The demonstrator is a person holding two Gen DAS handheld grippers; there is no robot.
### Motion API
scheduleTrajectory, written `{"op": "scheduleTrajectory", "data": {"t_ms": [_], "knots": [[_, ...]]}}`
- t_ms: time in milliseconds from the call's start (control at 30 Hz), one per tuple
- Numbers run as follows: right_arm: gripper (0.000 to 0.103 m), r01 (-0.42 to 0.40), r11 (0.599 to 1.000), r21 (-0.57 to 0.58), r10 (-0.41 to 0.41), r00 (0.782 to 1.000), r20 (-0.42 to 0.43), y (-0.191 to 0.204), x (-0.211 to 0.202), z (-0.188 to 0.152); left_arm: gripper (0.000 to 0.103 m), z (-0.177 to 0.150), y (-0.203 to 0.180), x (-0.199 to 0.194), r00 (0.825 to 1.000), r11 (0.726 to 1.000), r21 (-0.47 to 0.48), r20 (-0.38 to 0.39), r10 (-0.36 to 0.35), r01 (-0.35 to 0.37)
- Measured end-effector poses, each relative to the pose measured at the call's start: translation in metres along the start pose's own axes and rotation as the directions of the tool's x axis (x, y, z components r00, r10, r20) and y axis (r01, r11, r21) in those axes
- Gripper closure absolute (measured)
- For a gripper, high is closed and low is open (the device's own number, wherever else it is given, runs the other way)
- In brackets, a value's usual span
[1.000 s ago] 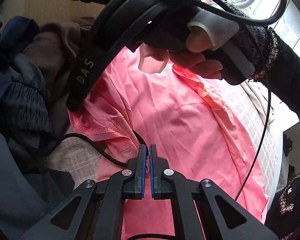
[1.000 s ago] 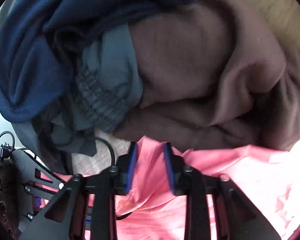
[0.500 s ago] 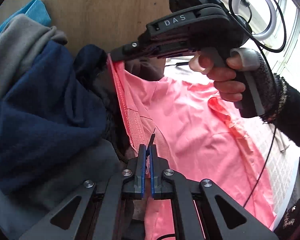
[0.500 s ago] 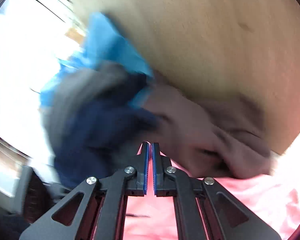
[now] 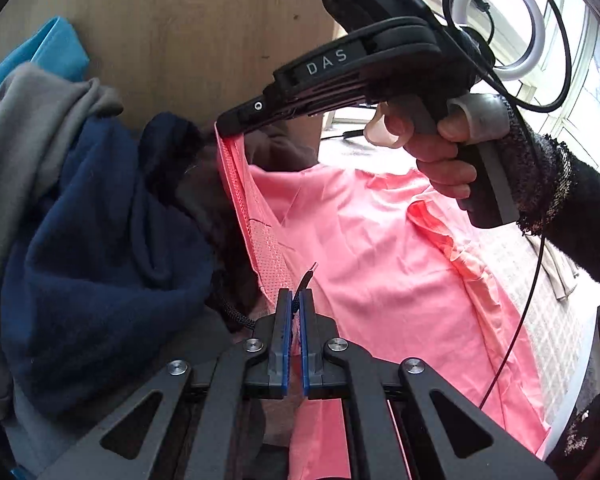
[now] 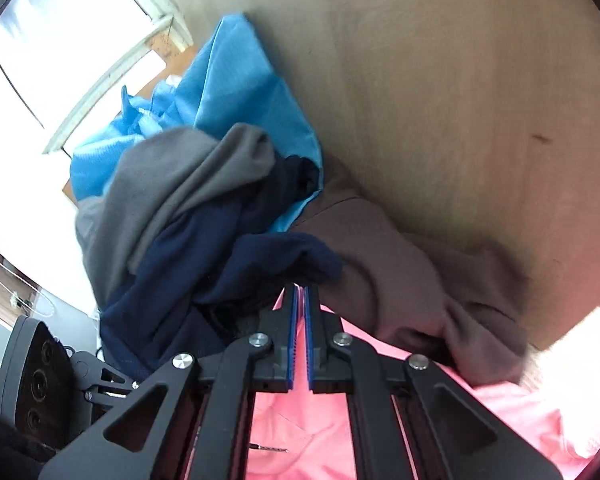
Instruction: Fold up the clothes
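Daylight is pouring in from the windows [image 5: 588, 64] at the upper right of the left view and the upper left of the right view, blowing out to white. Fisheye curvature is darkening all 4 corners; the right view's lower right edge is smearing softly.

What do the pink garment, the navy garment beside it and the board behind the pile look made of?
Pink garment: thin smooth woven fabric, perhaps cotton or a blend, creasing finely, with a perforated mesh strip along the raised edge. Navy garment: thick, fuzzy, matte fleece or sweatshirt knit in soft heavy folds. Board: light wood or wood-look laminate, faint grain, matte.
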State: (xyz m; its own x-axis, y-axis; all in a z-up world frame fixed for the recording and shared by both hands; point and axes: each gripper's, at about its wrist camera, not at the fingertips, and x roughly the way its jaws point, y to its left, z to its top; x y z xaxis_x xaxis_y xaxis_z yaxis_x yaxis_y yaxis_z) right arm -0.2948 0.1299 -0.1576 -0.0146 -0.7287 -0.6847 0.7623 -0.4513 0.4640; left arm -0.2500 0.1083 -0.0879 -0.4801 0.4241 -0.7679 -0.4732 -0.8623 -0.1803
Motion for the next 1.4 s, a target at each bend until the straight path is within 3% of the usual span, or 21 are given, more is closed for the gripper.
{"op": "scheduleTrajectory", "data": {"t_ms": [167, 267, 300, 333, 400, 467, 533, 567, 633, 733, 833, 900, 967, 1067, 1133, 1200, 1300, 1333, 1367, 1400], "knots": [[0.099, 0.077, 0.996, 0.049, -0.08, 0.996, 0.05, -0.018, -0.052, -0.046, 0.1, 0.006, -0.055, 0.014, 0.984, 0.983, 0.048, -0.013, -0.177, 0.178], [0.1, 0.179, 0.979, 0.1, -0.186, 0.98, 0.068, -0.039, -0.12, -0.09, 0.1, -0.004, -0.086, 0.048, 0.94, 0.947, -0.015, -0.11, -0.322, 0.322], [0.1, 0.222, 0.965, 0.137, -0.233, 0.97, 0.072, -0.049, -0.14, -0.107, 0.095, -0.01, -0.093, 0.055, 0.932, 0.945, -0.03, -0.155, -0.327, 0.326], [0.1, 0.269, 0.949, 0.163, -0.281, 0.958, 0.053, -0.059, -0.145, -0.121, 0.096, -0.018, -0.1, 0.059, 0.93, 0.949, -0.032, -0.195, -0.313, 0.313], [0.1, 0.351, 0.915, 0.2, -0.359, 0.933, 0.004, -0.078, -0.147, -0.145, 0.097, -0.034, -0.102, 0.043, 0.936, 0.956, -0.044, -0.198, -0.292, 0.289], [0.1, 0.384, 0.897, 0.218, -0.387, 0.922, -0.032, -0.09, -0.144, -0.158, 0.091, -0.055, -0.094, 0.006, 0.957, 0.971, -0.048, -0.164, -0.237, 0.232], [0.1, 0.389, 0.892, 0.228, -0.389, 0.92, -0.05, -0.099, -0.141, -0.165, 0.076, -0.081, -0.081, -0.039, 0.982, 0.992, -0.043, -0.139, -0.124, 0.119], [0.1, 0.393, 0.891, 0.227, -0.393, 0.918, -0.05, -0.1, -0.137, -0.165, 0.074, -0.096, -0.073, -0.061, 0.989, 0.998, -0.046, -0.137, -0.057, 0.051], [0.1, 0.401, 0.888, 0.225, -0.401, 0.915, -0.05, -0.103, -0.131, -0.164, 0.074, -0.131, -0.054, -0.101, 0.986, 0.993, -0.102, -0.161, 0.048, -0.065], [0.099, 0.417, 0.883, 0.214, -0.41, 0.909, -0.079, -0.109, -0.114, -0.164, 0.074, -0.188, -0.032, -0.15, 0.965, 0.955, -0.227, -0.223, 0.14, -0.191], [0.098, 0.494, 0.854, 0.166, -0.472, 0.868, -0.156, -0.115, -0.103, -0.168, 0.074, -0.238, -0.026, -0.185, 0.944, 0.909, -0.311, -0.262, 0.2, -0.279], [0.087, 0.542, 0.832, 0.116, -0.513, 0.833, -0.209, -0.115, -0.097, -0.173, 0.074, -0.252, -0.027, -0.182, 0.943, 0.901, -0.323, -0.26, 0.209, -0.289], [0.075, 0.584, 0.808, 0.073, -0.563, 0.803, -0.194, -0.106, -0.101, -0.174, 0.074, -0.261, -0.03, -0.172, 0.944, 0.899, -0.329, -0.255, 0.211, -0.29], [0.07, 0.61, 0.792, 0.033, -0.6, 0.786, -0.148, -0.084, -0.114, -0.173, 0.073, -0.275, -0.033, -0.159, 0.945, 0.896, -0.336, -0.248, 0.214, -0.291], [0.069, 0.638, 0.77, -0.015, -0.633, 0.762, -0.133, -0.07, -0.117, -0.173, 0.073, -0.278, -0.029, -0.146, 0.942, 0.889, -0.347, -0.256, 0.218, -0.3], [0.069, 0.675, 0.734, -0.075, -0.679, 0.724, -0.122, -0.061, -0.117, -0.173, 0.073, -0.279, -0.024, -0.139, 0.947, 0.883, -0.369, -0.247, 0.206, -0.289], [0.069, 0.757, 0.634, -0.157, -0.773, 0.627, -0.095, -0.051, -0.118, -0.172, 0.073, -0.279, -0.022, -0.137, 0.951, 0.878, -0.384, -0.229, 0.209, -0.286], [0.069, 0.761, 0.63, -0.154, -0.775, 0.629, -0.059, -0.043, -0.123, -0.17, 0.073, -0.28, -0.023, -0.136, 0.951, 0.878, -0.383, -0.227, 0.212, -0.288], [0.069, 0.726, 0.673, -0.142, -0.735, 0.678, -0.014, -0.031, -0.128, -0.167, 0.073, -0.28, -0.023, -0.136, 0.949, 0.877, -0.382, -0.227, 0.216, -0.291], [0.069, 0.654, 0.742, -0.144, -0.66, 0.751, 0.011, -0.018, -0.129, -0.162, 0.073, -0.28, -0.024, -0.135, 0.95, 0.877, -0.383, -0.228, 0.215, -0.291]]}}
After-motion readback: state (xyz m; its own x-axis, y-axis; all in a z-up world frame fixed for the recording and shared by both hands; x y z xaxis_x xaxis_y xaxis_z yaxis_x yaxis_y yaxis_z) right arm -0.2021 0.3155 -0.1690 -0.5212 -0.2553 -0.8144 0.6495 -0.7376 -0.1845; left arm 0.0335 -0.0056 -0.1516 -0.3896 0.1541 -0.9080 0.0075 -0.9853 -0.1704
